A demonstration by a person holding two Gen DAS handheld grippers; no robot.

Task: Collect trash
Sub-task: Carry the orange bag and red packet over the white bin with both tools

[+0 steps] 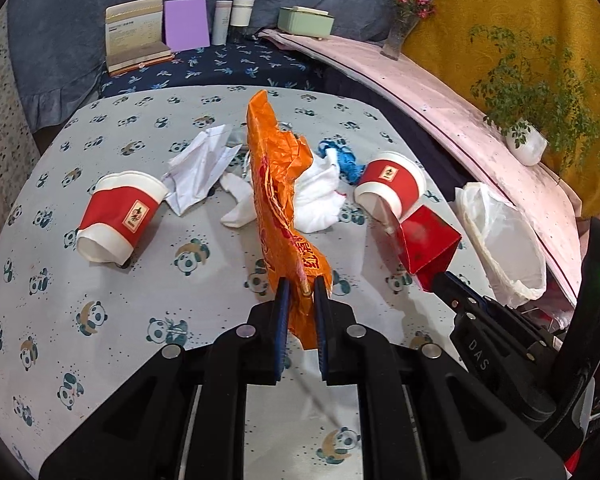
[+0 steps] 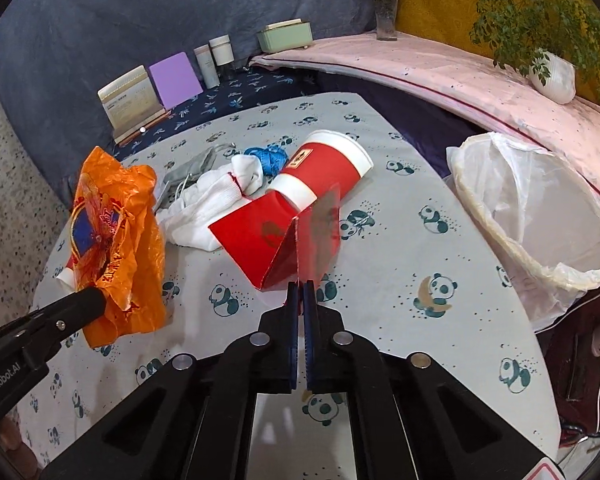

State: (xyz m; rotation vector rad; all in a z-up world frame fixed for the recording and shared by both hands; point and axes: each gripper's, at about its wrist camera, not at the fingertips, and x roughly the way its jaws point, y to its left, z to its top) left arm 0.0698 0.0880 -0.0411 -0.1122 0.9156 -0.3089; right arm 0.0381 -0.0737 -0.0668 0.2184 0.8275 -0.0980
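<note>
Left claw (image 1: 301, 286): pressed on the lower part of an orange plastic bag (image 1: 278, 184), which stands up crumpled between the blue pads, lifted off the table (image 1: 204, 320). In the right wrist view the same bag (image 2: 118, 240) hangs at the tip of the left claw's black finger, over the left side of the table.

Right claw (image 2: 300, 285): pressed together on the edge of a red folded paper box (image 2: 260, 236); no gap visible between the pads beyond the thin card. The box is open at one end and tilts up from the claw toward the table centre. In the left wrist view the box (image 1: 426, 246) sits at the tip of the right claw (image 1: 440, 280), just beside a fallen cup.

Remaining on the panda-print table: one red and white paper cup (image 1: 118, 216) on its side at left; a second red and white cup (image 1: 392, 182) on its side at right, touching or just behind the red box; crumpled white paper (image 1: 200, 166); white cloth (image 1: 316, 196) at the centre; a blue tangle of string (image 1: 346, 160) behind the cloth.

A bin lined with a white plastic bag (image 2: 540, 208) stands at the right edge of the table, mouth open.
</note>
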